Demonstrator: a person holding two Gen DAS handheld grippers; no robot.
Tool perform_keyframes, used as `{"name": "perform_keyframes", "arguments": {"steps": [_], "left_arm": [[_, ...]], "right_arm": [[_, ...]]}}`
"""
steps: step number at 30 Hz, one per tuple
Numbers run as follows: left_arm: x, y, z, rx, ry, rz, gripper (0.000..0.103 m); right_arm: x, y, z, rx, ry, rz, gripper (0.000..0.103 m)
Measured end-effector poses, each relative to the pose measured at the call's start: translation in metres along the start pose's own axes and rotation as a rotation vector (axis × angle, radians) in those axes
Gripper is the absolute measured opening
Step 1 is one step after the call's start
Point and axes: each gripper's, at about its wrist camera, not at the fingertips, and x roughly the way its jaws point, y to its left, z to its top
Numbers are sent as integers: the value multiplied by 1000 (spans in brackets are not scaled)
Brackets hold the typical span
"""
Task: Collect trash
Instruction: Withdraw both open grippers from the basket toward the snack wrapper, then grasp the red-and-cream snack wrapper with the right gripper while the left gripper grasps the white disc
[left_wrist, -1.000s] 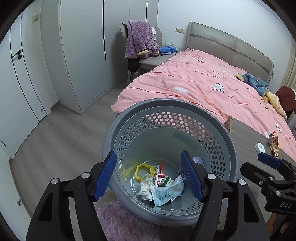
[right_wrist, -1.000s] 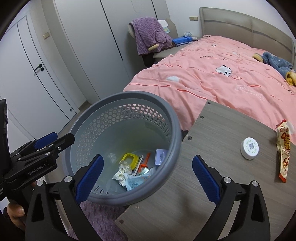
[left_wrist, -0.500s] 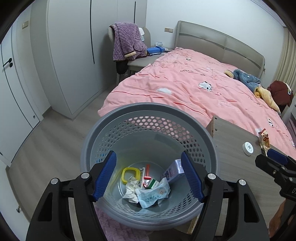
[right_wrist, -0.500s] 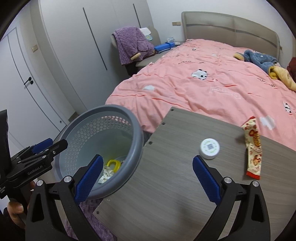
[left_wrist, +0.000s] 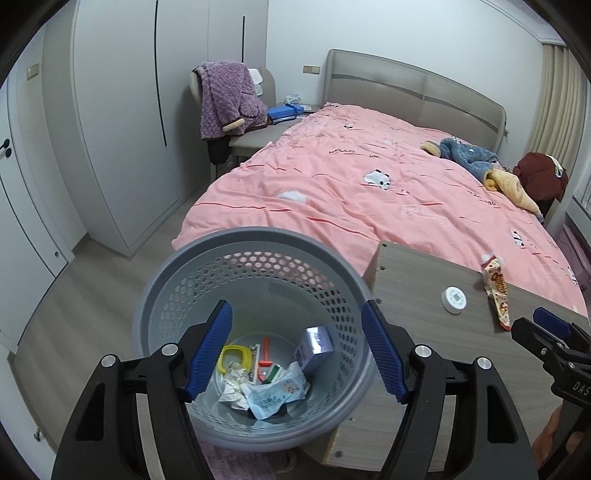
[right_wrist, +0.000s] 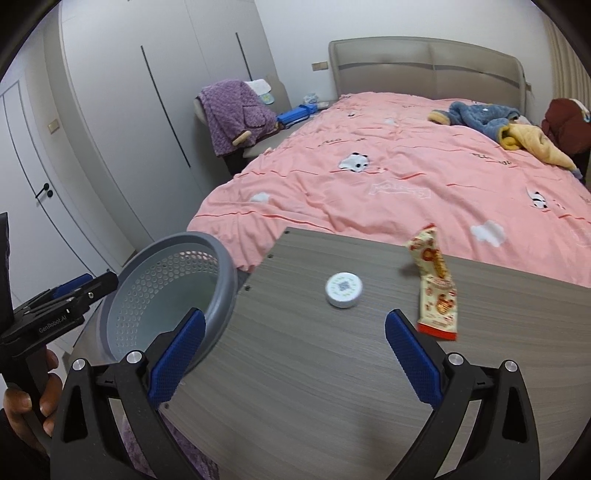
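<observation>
The right gripper (right_wrist: 295, 354) hangs over the desk (right_wrist: 295, 387) with its jaws spread wide and nothing between them; the left gripper (left_wrist: 297, 350) hovers above the bin (left_wrist: 177, 295), its jaws likewise apart and empty. Two loose things lie on the desk: a snack wrapper (right_wrist: 436, 288) near the far right edge and a round white puck (right_wrist: 344, 289) just left of it, apart from the wrapper. The bin stands against the desk's left edge and already holds a box, tissues, a wipes pack and a yellow ring. The wrapper looks like the trash left to fetch, and that is where trouble is likely. It lies flat and thin on smooth board, so jaws closing from above may skate over it or push it on toward the bed (right_wrist: 406, 166) rather than pinch it; one end seems lifted and would give a better bite. The puck carries a printed code and may not be rubbish at all, so a careless sweep could take the wrong thing or knock it off the edge. On the carry back, a light crinkly wrapper held by a corner could slip out short of the bin, and a lateral swing could clip the rim or the left gripper waiting there.
</observation>
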Motion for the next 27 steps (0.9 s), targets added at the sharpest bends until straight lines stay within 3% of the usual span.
{"name": "perform_keyframes", "arguments": {"steps": [12,27], "left_arm": [[14,-77,-2,113,20,-76,71],[65,-120,-2,170,70,-114,71]], "right_arm": [[-17,-80,-15,71,-4,-119,96],[54,-129,6,104,65,-182,96]]}}
